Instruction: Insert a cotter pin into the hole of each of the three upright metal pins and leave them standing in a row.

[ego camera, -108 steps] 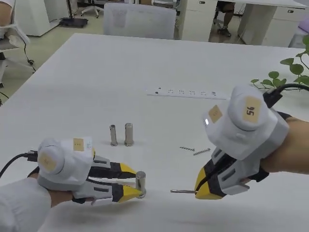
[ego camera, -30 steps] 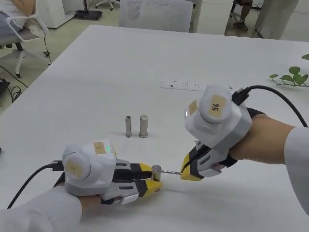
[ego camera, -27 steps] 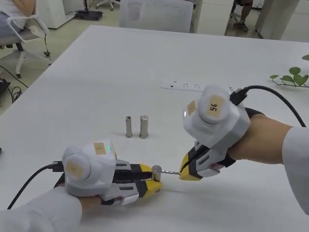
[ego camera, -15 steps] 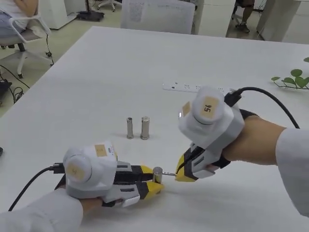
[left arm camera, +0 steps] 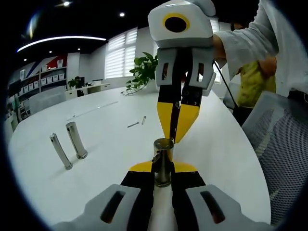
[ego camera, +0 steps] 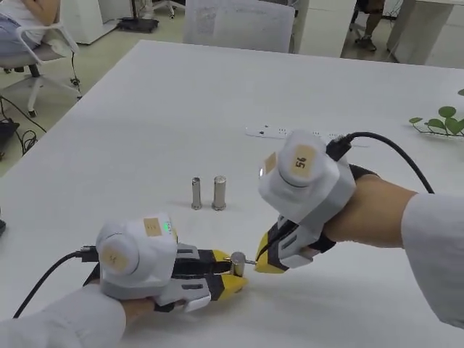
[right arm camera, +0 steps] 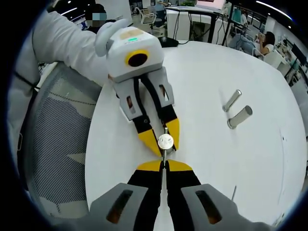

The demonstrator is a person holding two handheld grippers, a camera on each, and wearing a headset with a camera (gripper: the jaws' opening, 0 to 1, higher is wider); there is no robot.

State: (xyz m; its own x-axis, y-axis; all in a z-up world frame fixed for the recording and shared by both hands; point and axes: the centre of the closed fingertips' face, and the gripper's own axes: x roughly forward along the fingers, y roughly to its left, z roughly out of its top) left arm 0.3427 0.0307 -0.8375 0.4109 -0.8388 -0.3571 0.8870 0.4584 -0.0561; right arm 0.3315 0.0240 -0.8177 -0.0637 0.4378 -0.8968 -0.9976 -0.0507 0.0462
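My left gripper (ego camera: pixel 230 270) lies low on the white table (ego camera: pixel 145 116), shut on a short upright metal pin (ego camera: pixel 237 262). In the left gripper view this pin (left arm camera: pixel 163 150) stands between the yellow fingertips. My right gripper (ego camera: pixel 262 265) faces it from the right, shut on a thin cotter pin (right arm camera: pixel 164 155) whose tip meets the side of the metal pin (right arm camera: pixel 165 141). Only a short length of cotter pin shows between them. Two more metal pins (ego camera: pixel 196 193) (ego camera: pixel 219 192) stand side by side farther back, apart from both grippers.
A white power strip (ego camera: pixel 290 134) lies across the table beyond the grippers. A green plant (ego camera: pixel 438 119) sits at the right edge. Two loose cotter pins (left arm camera: pixel 134 124) lie on the table past the right gripper. A chair (ego camera: pixel 239 25) stands at the far side.
The right gripper has moved left toward the held metal pin, and the exposed length of cotter pin between them has shortened. The left gripper has kept its hold.
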